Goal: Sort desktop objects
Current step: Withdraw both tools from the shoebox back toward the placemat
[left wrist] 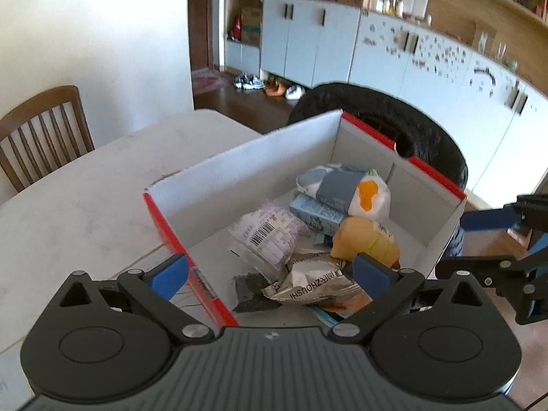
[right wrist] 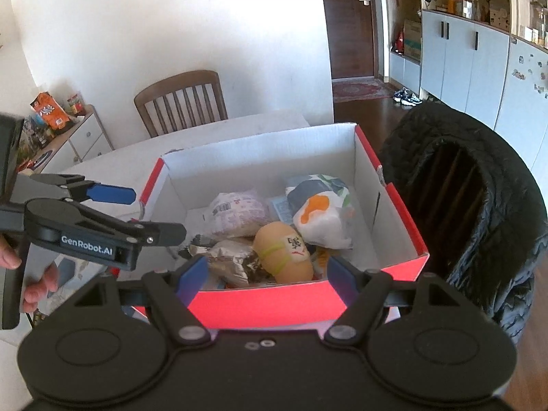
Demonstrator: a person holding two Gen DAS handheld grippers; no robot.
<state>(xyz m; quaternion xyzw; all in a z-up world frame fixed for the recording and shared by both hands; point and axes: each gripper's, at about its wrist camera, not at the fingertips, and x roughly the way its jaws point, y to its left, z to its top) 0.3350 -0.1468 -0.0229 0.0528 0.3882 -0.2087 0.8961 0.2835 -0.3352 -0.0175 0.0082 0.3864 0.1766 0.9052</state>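
Note:
A red cardboard box with a white inside [left wrist: 239,171] [right wrist: 260,304] stands on the white table. In it lie a tan squishy toy [left wrist: 366,243] [right wrist: 284,253], a white wrapped packet with a barcode [left wrist: 270,233] [right wrist: 236,212], a crumpled silver wrapper [left wrist: 308,284] [right wrist: 226,257] and a white bag with an orange patch [left wrist: 370,195] [right wrist: 318,215]. My left gripper [left wrist: 270,270] is open, straddling the box's near left wall. My right gripper [right wrist: 267,274] is open at the near wall, above the rim. Neither holds anything.
The white table [left wrist: 85,205] extends left of the box. A wooden chair [left wrist: 44,133] [right wrist: 181,102] stands at its far side. A chair draped with a black jacket [left wrist: 421,133] [right wrist: 479,198] is right of the box. A side cabinet with snacks [right wrist: 58,123] stands far left.

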